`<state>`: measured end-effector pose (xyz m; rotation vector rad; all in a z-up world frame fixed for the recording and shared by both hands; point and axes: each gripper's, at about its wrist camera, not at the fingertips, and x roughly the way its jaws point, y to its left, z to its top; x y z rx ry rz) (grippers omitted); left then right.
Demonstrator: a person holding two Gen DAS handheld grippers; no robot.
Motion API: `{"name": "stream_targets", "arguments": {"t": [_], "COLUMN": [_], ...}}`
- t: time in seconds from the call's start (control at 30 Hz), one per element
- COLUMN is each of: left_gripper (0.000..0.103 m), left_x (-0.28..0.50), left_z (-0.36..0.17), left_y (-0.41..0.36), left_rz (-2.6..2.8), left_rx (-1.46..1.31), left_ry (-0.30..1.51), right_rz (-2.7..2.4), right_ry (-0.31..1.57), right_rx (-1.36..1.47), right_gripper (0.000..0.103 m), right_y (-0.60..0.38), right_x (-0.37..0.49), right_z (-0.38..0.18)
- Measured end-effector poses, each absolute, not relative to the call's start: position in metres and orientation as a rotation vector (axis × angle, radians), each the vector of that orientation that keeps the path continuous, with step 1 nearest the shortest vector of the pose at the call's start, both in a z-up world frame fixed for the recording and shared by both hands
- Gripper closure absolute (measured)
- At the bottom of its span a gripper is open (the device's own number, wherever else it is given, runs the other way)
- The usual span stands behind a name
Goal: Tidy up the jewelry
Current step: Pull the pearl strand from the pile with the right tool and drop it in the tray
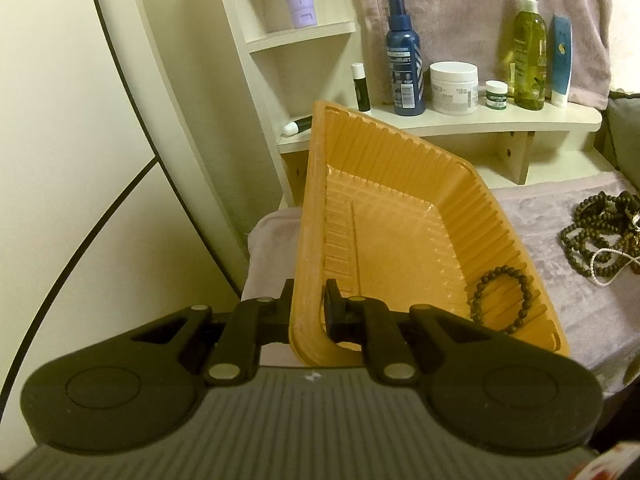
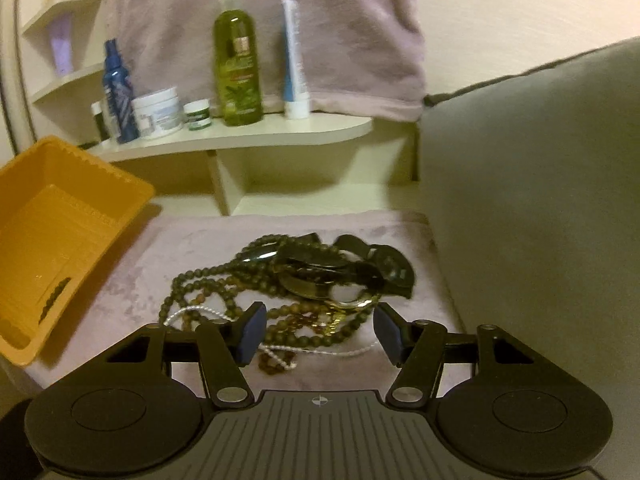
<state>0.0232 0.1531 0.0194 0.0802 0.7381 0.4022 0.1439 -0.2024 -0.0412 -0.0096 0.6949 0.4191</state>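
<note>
My left gripper [image 1: 308, 314] is shut on the near rim of an orange ribbed plastic tray [image 1: 384, 240] and holds it tilted. A dark bead bracelet [image 1: 502, 300] lies in the tray's lower corner. A tangled pile of jewelry [image 2: 288, 280], with dark bead necklaces, watches and a white chain, lies on the mauve cloth [image 2: 360, 364]. My right gripper [image 2: 318, 334] is open just in front of the pile, its blue pads either side of the nearest beads. The tray [image 2: 52, 216] shows at the left of the right wrist view, and the pile [image 1: 604, 236] at the right of the left wrist view.
A cream shelf [image 1: 480, 120] behind holds a blue bottle [image 1: 404, 68], a white jar [image 1: 454, 88], a green bottle [image 1: 530, 56] and tubes. A pink towel [image 2: 280, 20] hangs behind. A grey cushion [image 2: 540, 200] stands at the right. A pale wall panel [image 1: 80, 120] is at the left.
</note>
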Motion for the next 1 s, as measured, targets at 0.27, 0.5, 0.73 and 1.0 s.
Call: {"name": "stream_targets", "arguments": {"t": [0.27,0.5,0.73,1.0], "left_gripper": [0.092,0.092,0.092,0.092], "left_x": [0.026,0.026,0.026,0.025], "left_z": [0.018,0.017,0.017,0.017], "left_y": [0.153,0.154,0.154,0.154], "left_rz": [0.409,0.413,0.412,0.411], "left_rx": [0.086,0.080,0.078,0.073], "left_ry": [0.747,0.748,0.745,0.739], "right_rz": [0.550,0.575,0.575,0.544], "right_ry": [0.731,0.715,0.704,0.638], "right_rx": [-0.140,-0.320,-0.390,-0.352], "right_gripper": [0.073,0.081,0.101,0.101], "right_y": [-0.170,-0.153,-0.150,-0.166], "right_x": [0.138,0.136,0.137,0.122], "right_z": [-0.059,-0.070,-0.069,-0.039]}}
